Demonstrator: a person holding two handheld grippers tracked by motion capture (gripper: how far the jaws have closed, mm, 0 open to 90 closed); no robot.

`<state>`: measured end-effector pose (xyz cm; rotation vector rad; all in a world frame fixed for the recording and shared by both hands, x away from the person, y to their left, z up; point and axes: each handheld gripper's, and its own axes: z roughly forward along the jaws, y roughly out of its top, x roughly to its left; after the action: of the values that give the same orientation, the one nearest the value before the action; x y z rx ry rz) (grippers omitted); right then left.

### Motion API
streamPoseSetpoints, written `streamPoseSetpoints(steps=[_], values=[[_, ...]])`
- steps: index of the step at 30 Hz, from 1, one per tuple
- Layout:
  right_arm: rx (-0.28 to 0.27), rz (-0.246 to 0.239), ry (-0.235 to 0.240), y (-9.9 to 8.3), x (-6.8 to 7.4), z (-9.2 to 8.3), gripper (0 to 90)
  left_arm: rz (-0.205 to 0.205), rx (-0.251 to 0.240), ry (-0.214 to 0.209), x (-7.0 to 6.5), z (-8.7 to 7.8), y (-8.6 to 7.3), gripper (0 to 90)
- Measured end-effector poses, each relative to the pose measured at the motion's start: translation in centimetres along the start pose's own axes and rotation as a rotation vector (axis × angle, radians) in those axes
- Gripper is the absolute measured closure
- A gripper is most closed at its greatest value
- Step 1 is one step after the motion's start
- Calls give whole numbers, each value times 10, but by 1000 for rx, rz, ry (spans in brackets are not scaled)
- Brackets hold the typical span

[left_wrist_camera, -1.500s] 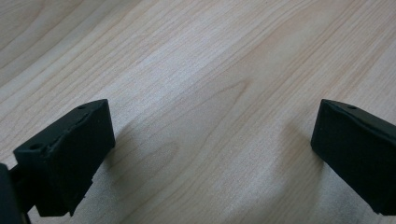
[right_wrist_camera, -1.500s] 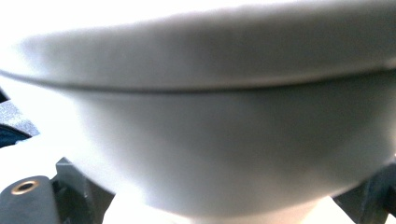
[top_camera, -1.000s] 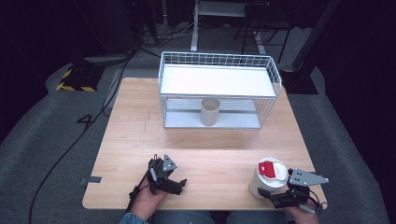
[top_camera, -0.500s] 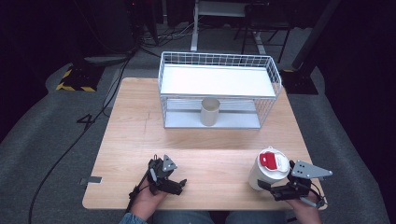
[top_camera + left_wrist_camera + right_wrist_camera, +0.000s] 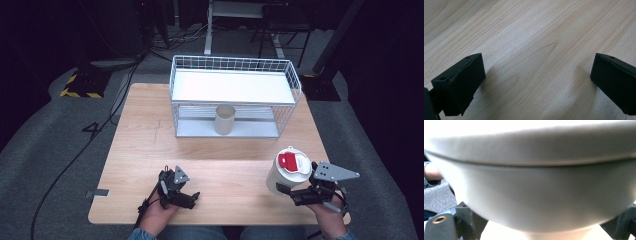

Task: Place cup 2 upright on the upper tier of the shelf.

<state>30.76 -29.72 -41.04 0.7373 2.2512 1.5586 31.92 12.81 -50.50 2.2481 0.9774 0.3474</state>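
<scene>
A white tub [image 5: 286, 175] with a white lid bearing a red label [image 5: 287, 161] hangs just above the table's front right corner. My right gripper [image 5: 289, 193] is shut on its lower part from the near side. In the right gripper view the tub's wall [image 5: 536, 182] looms close and blurred, with a jaw at each bottom corner. My left gripper [image 5: 188, 198] rests at the front left of the wooden table [image 5: 210, 155]. Its jaws stand wide apart over bare wood [image 5: 537, 82], with nothing between them.
A white wire rack [image 5: 235, 75] with a flat white shelf stands at the back of the table. A beige cup [image 5: 224, 119] stands upright on its lower tier. A black cable [image 5: 100, 130] runs over the grey floor at the left.
My right gripper has risen with the white tub, which now sits higher and slightly further from the table's front edge. The left gripper has not moved.
</scene>
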Motion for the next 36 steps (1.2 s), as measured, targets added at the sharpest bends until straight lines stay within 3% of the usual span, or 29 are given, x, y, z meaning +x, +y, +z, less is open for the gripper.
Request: streamPoseSetpoints(steps=[8, 18, 36], values=[[-4, 20, -13, 23, -9, 1, 115, -14, -1, 3, 0, 0, 0, 0], [-11, -11, -25, 59, -21, 6, 116, -19, -5, 8, 0, 0, 0, 0], [-20, -61, -48, 147, -33, 23, 116, -30, -3, 10, 0, 1, 0, 0]])
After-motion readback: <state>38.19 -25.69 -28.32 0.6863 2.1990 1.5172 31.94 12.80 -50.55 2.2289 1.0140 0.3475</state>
